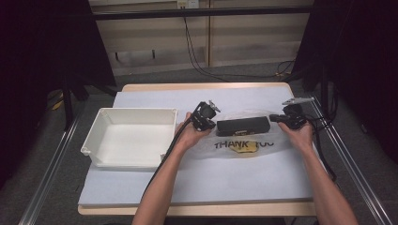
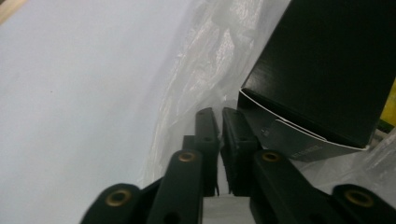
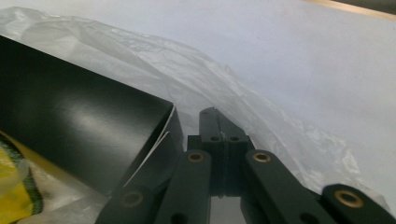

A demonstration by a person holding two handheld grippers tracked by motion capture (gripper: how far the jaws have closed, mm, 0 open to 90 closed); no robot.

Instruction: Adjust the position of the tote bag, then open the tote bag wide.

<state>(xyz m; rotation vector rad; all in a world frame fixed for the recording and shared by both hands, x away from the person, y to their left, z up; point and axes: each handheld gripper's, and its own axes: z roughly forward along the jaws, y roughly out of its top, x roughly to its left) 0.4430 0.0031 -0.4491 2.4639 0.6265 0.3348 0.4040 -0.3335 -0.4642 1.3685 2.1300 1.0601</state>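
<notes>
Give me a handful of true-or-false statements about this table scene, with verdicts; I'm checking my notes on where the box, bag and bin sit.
1. The black box lies between the left gripper and the right gripper. True.
2. The white bin holds the black box. False: the bin looks empty, and the box lies to its right on the plastic bag.
3. The plastic bag bears the words THANK YOU. True.
4. The right gripper's jaws stand wide open. False: in the right gripper view they are pressed together beside the box's end.
5. The white bin stands at the right edge of the table. False: it stands at the left.
</notes>
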